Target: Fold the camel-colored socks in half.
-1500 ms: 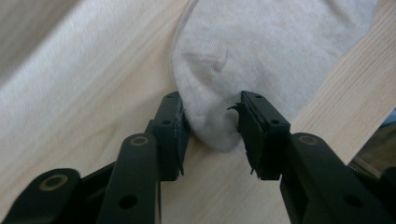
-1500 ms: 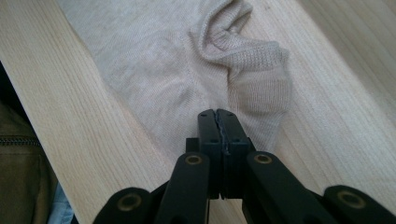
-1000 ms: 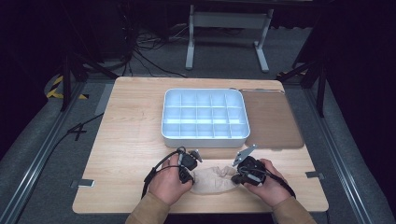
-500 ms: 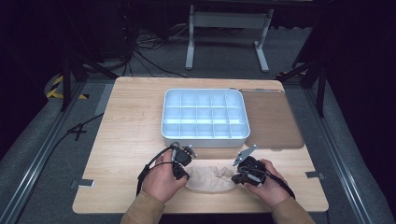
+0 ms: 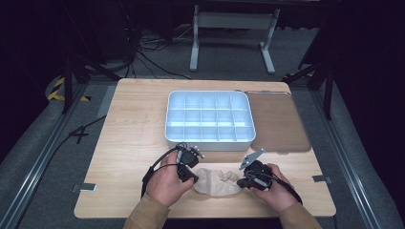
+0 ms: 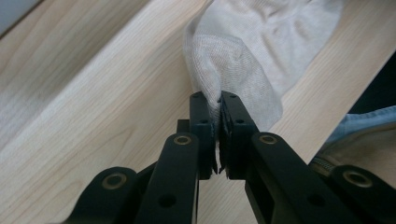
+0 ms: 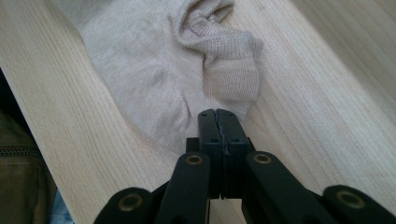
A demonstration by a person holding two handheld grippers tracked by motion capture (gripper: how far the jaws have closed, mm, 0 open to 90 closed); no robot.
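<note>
Setting: a person sits at a pale wooden table [image 5: 129, 143], forearms coming in from the near edge, a two-jaw gripper in each hand.

Cloth: a beige knitted sock [image 5: 217, 181] lies on the table near the person's edge, between the two hands, partly bunched and wrinkled.

Left gripper [image 6: 214, 100]: its black jaws are clamped on a fold of the sock's edge, with fabric pinched between the pads. That end of the sock is pulled up into a small peak off the wood.

Right gripper [image 7: 218, 114]: its jaws are pressed together with no gap. The tips sit at the sock's edge, beside the ribbed cuff; whether any fabric is caught between them cannot be told.

Box: a white tray [image 5: 209, 139] divided into many small compartments stands beyond the sock, toward the middle of the table.

Mat: a brown mat [image 5: 277, 121] lies flat just beside the tray, on its right.
</note>
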